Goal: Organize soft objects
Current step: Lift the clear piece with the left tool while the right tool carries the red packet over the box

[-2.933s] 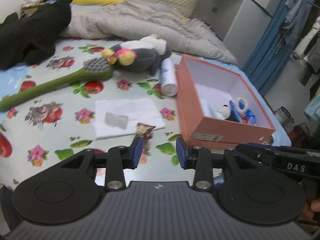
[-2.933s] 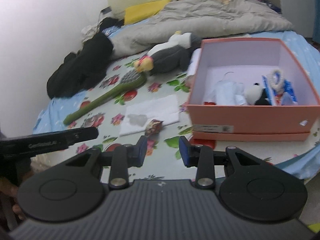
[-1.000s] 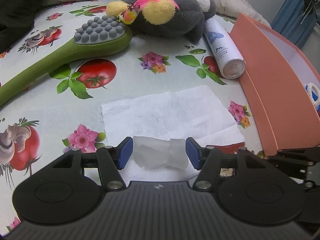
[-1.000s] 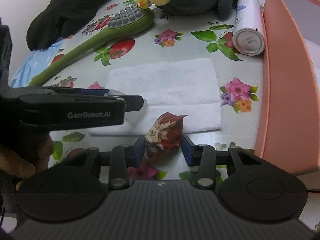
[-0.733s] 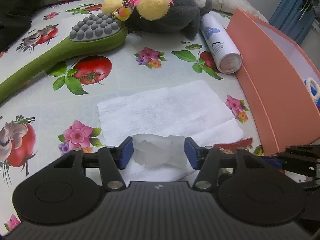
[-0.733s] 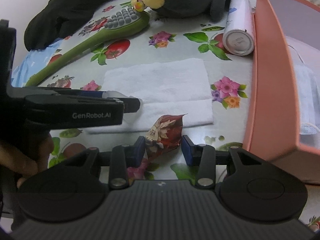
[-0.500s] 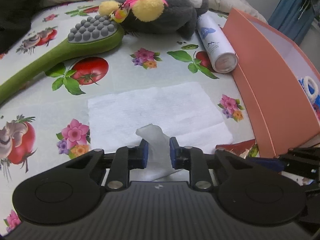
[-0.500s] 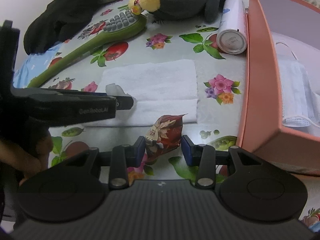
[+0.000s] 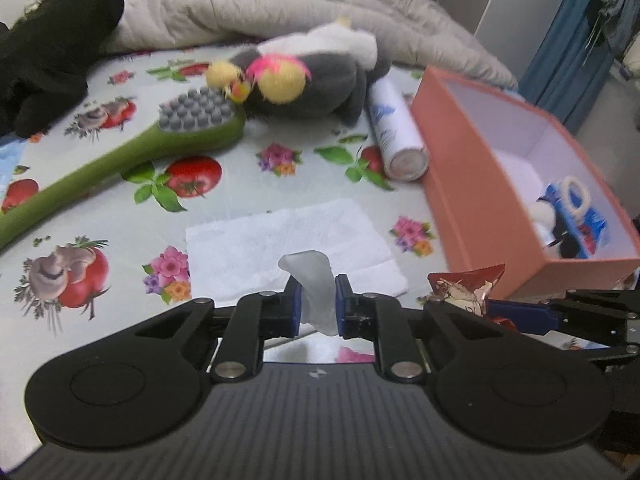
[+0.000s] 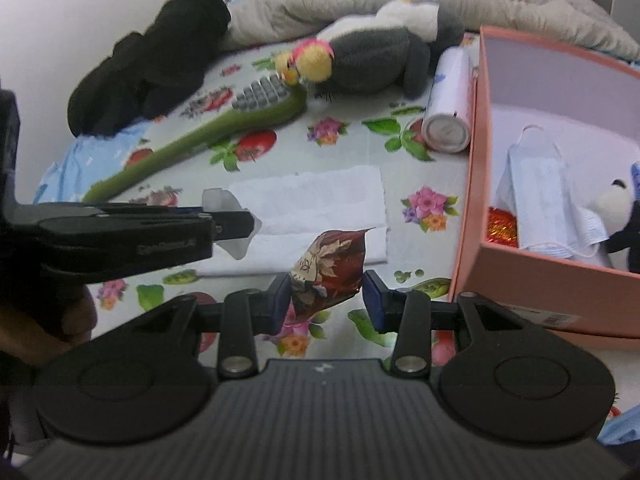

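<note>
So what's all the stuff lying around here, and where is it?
Box: one, salmon pink, right; holds a face mask and a small black-and-white toy.
Plush bird: one, grey with yellow head, far middle.
Massage brush: one, green, left.
Spray can: one, white, beside the box.
Paper towel: one, white, centre.
Quilt: one, grey, back.
Dark clothing: black, far left.
Translucent wad: one, in the left gripper, jaws closing.
Snack packet: one, dark red, in the right gripper.
</note>
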{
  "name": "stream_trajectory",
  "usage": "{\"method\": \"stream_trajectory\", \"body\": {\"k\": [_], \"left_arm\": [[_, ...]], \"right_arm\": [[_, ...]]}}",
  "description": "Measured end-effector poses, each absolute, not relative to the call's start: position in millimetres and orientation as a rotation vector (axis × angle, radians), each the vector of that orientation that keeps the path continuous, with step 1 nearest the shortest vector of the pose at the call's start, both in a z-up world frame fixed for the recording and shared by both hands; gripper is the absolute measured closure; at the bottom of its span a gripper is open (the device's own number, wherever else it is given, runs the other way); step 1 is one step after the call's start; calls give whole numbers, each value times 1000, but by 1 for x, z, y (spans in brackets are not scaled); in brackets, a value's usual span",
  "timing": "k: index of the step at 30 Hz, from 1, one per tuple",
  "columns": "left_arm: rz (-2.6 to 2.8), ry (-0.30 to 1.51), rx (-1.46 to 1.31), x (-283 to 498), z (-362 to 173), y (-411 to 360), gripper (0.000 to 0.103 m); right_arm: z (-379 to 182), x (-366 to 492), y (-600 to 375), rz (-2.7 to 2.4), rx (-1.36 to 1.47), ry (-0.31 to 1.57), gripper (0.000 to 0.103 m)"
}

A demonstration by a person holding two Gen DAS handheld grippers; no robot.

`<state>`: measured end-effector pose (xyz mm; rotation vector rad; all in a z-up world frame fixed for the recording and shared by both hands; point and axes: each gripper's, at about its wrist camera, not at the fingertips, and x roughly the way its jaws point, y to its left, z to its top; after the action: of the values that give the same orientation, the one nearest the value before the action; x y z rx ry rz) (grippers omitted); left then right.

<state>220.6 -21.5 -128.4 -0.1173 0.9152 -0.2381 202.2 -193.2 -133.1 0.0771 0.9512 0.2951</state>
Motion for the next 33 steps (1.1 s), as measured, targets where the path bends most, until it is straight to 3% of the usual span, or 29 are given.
{"method": "stream_trajectory", "body": {"k": [15, 33], "left_arm": [[-262, 781, -162, 156, -56, -22, 83], [-407, 729, -156, 112, -24, -65, 82]], "right_arm": [[-68, 150, -213, 252, 80, 768, 61], [-27, 91, -245, 137, 79, 660, 61]]}}
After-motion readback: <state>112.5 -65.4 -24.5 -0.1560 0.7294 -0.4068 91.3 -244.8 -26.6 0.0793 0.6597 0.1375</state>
